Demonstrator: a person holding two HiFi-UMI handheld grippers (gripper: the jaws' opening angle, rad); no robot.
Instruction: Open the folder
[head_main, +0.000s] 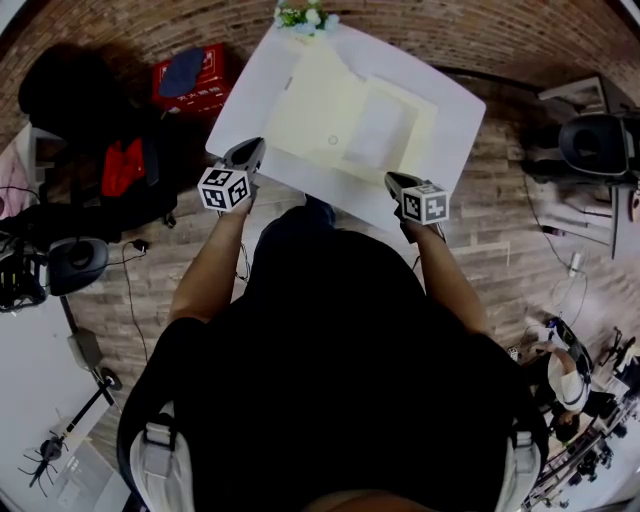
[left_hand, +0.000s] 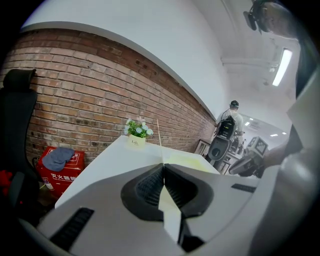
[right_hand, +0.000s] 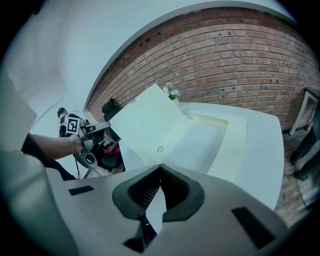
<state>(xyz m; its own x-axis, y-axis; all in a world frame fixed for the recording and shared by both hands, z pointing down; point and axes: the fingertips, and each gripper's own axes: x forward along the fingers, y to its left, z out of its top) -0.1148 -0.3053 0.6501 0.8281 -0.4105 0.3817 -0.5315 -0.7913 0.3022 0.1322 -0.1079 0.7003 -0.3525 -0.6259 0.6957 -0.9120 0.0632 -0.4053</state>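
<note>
White table (head_main: 250, 100) bears folder (head_main: 335, 115), cover pinched in left tool (head_main: 247, 152).

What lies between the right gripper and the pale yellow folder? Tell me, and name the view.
Nothing but a narrow bare strip of white table lies between the right gripper and the pale yellow folder. The head view shows it.

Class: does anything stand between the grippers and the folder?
Nothing visible does. The left gripper is shut on the raised cover of the folder; the right gripper is at its near edge. The flower pot stands beyond its far edge.
</note>
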